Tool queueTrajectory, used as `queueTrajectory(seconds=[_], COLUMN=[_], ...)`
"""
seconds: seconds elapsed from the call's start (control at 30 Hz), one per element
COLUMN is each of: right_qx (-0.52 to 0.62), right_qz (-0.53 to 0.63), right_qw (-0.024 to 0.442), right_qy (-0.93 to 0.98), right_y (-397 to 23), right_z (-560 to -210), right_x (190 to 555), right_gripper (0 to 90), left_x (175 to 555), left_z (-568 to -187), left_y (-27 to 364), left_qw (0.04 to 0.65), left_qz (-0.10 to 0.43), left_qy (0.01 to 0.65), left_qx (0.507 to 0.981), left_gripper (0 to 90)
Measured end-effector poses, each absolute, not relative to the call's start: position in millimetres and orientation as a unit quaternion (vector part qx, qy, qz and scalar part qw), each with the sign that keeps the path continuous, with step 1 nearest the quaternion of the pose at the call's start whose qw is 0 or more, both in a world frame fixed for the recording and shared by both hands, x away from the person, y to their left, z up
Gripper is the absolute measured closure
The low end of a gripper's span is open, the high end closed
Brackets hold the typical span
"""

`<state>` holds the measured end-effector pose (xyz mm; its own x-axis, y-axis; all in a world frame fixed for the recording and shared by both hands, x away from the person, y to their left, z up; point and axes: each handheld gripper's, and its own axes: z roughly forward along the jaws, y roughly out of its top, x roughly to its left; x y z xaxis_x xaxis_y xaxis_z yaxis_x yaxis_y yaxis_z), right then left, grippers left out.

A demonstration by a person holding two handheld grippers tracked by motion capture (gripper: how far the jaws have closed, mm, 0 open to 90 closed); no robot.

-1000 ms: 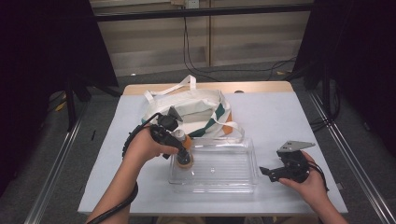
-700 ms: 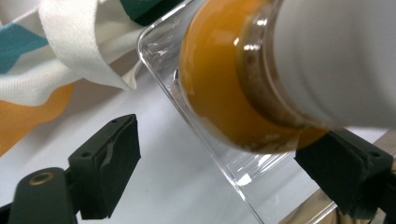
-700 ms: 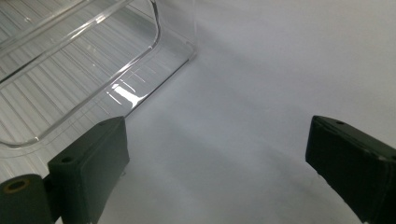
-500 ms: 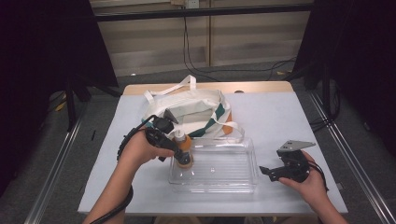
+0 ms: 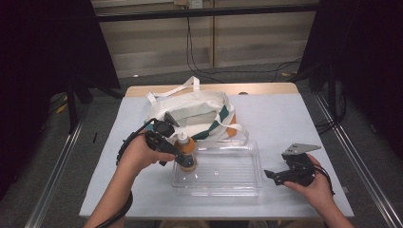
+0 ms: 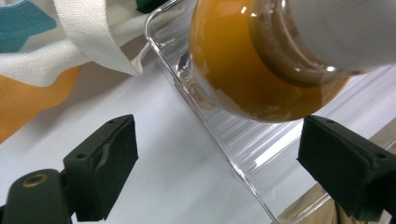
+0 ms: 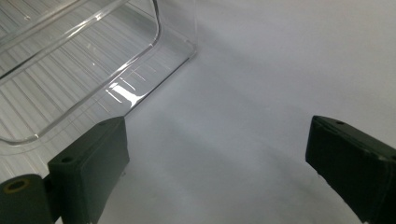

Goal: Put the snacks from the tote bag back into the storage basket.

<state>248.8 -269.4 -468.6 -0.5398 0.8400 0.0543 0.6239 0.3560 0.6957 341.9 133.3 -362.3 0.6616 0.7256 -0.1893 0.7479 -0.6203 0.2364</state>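
One bottle [image 5: 184, 151] is what this is all about right now: small, full of orange liquid, pale cap, standing at the left end of the clear plastic tray [image 5: 237, 189]. Compared with a second ago, it's gone from being carried in your left gripper [image 5: 177, 153] to sitting in the tray, and those jaws have just been opening. In the left gripper view the bottle [image 6: 243, 60] sits out ahead of the two black pads, which stand wide to either side without pressing on it, so I'd call that a release. My read is the drop-off step is basically done and you only need to back the hand out without knocking it over.

As for containers, the tray [image 6: 205, 116] looks otherwise empty as far as I can see; the bottle is the lone thing in it. Just behind it lies the white canvas tote bag [image 5: 199, 114] with teal and orange patches, slumped on the table [image 5: 285, 114], touching or nearly touching the tray's far rim. Can't tell what's inside it.

Your right gripper [image 5: 275, 176] rests on the table just off the tray's right end, jaws wide with nothing between them.
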Motion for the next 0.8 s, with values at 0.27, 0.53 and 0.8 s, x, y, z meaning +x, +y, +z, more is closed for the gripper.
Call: queueTrajectory(seconds=[0.27,0.53,0.8], right_qx=[0.457,0.456,0.454], right_qz=[0.345,0.338,0.337], right_qw=[0.163,0.156,0.163], right_qy=[0.804,0.808,0.809], right_y=[-273,-270,-271], right_z=[-468,-470,-469], right_x=[248,246,245], right_gripper=[5.6,5.6,5.6], left_x=[340,340,339], left_z=[-361,-359,-358], left_y=[135,144,153], left_qw=[0.152,0.155,0.152], left_qz=[-0.035,-0.032,-0.029], left_qy=[0.410,0.415,0.416], left_qx=[0.898,0.896,0.896], left_gripper=[11.9,12.0,12.0])
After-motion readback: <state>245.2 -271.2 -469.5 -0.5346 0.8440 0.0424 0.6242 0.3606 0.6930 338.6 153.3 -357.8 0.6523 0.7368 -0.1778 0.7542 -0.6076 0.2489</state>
